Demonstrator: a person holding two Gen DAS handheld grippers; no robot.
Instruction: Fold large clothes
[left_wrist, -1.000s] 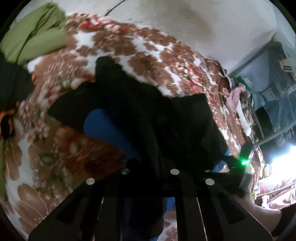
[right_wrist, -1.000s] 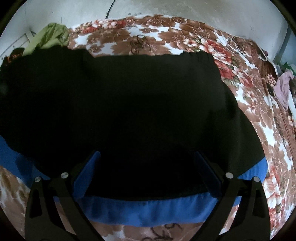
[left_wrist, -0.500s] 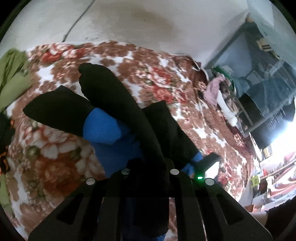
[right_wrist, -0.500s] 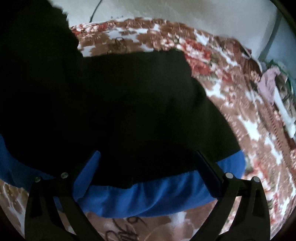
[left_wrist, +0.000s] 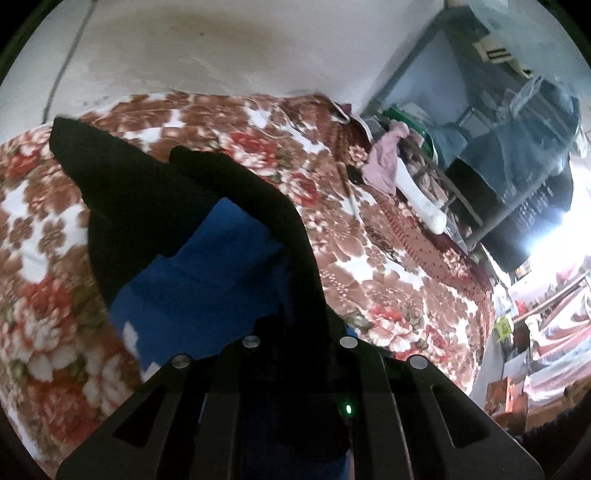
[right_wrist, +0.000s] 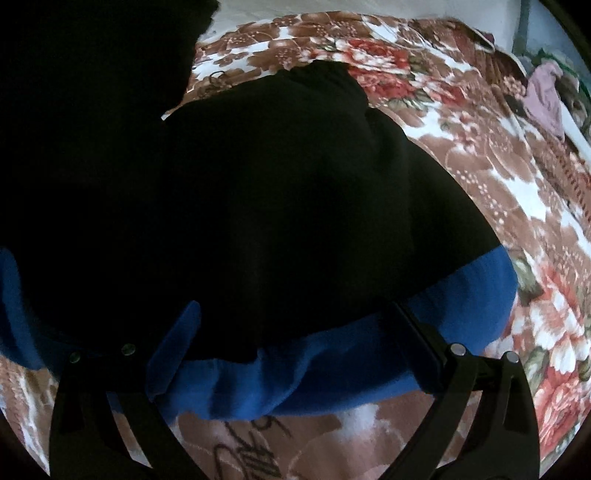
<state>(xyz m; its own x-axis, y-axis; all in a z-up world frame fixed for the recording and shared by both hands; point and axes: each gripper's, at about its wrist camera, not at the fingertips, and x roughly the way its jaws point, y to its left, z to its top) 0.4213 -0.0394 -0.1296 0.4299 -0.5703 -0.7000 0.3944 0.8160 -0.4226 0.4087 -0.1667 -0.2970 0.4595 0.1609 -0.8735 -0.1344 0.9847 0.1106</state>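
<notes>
Your left gripper (left_wrist: 295, 332) has its jaws drawn almost together, and a dark fold of the black garment (left_wrist: 122, 177) is pinched between them. From that pinch the cloth runs away up and to the left as a long black strip, lifted off the floral blanket (left_wrist: 369, 266) on the bed. Beneath the raised strip you can see the garment's blue band (left_wrist: 207, 273), creased into flat panels and lying partly on the blanket (the far tip of the black cloth reaches almost to the pale wall (left_wrist: 221, 48)). Further right in your left wrist view, past the blanket's edge, a pinkish cloth (left_wrist: 384, 162) lies heaped with other clutter near a dark shelf unit (left_wrist: 517, 177).

Your right gripper (right_wrist: 295, 332) stands with its fingers wide apart, one on each side of the garment's lower edge. The black garment (right_wrist: 277, 203) fills most of this view, spread over the floral blanket (right_wrist: 498, 166), and its blue band (right_wrist: 332, 376) runs across between the two fingers. The pads press on nothing that you can make out: the left blue pad (right_wrist: 173, 350) lies over the hem and the right finger (right_wrist: 424, 343) rests against the band's top side, so nothing is gripped here. At the upper left a lifted mass of the same black cloth blocks the view. The pinkish cloth (right_wrist: 543, 96) shows at the far right edge.
</notes>
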